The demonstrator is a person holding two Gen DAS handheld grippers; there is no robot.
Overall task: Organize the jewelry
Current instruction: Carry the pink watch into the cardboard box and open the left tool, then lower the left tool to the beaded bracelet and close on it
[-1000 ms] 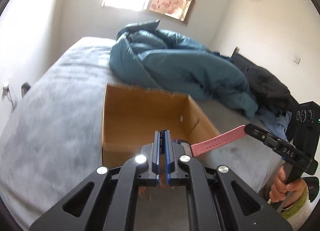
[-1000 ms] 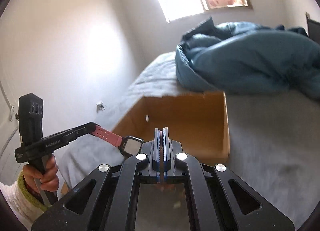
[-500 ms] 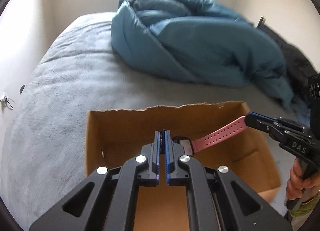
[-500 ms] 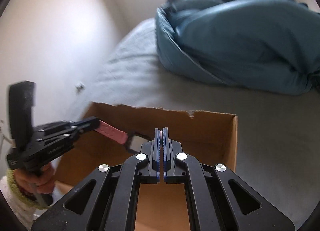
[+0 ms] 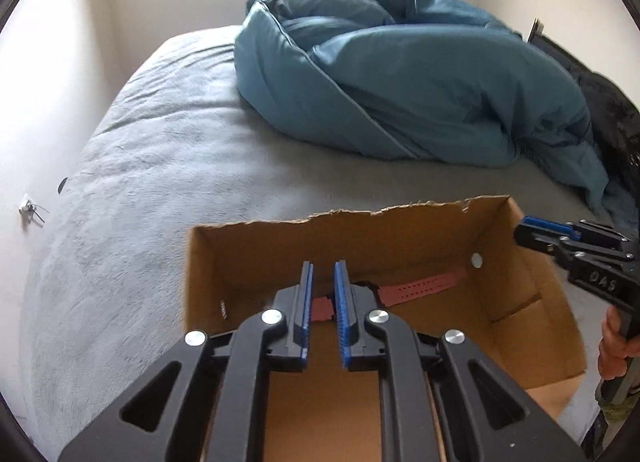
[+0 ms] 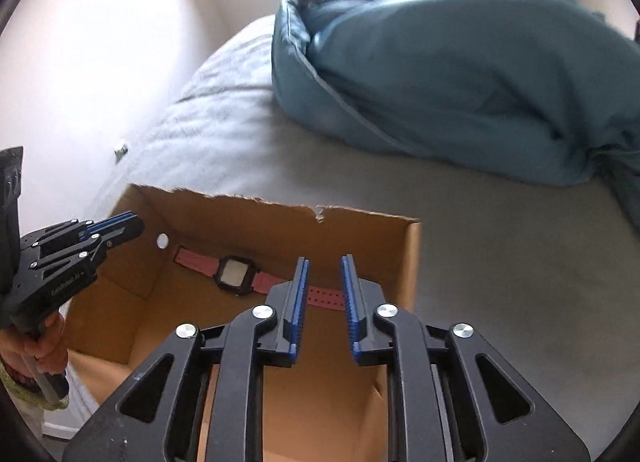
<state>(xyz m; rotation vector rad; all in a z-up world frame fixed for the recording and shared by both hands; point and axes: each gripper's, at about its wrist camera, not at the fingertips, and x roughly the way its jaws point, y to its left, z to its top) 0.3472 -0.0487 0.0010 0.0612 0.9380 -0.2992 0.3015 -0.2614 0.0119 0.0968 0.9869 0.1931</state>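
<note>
**Reader:** Risks first, please. What could go wrong from here?

**Describer:** Watch (image 6: 234, 274), pink-strapped with a dark square case, lies flat on the floor of a cardboard box (image 6: 414, 262), at the centre of the right wrist frame. Neither tool holds it. The left gripper (image 5: 323, 268), lower centre of its own frame, has its blue-padded jaws parted with nothing between them; the right gripper (image 6: 325, 262) is likewise parted and empty. My judgement: both sets of fingers sit low over the box, so a careless pull-back could catch the torn rim and drag or tip the light box on the soft grey bed (image 5: 168, 165). A finger could also snag the strap and flick the watch out.

**Reader:** What does the box contain?

**Describer:** Only the watch, as far as I can see, near the far wall and running left to right. The near part of the floor is hidden behind the grippers. A rumpled blue duvet (image 5: 400, 73) fills the upper right, well apart from the box.
</note>
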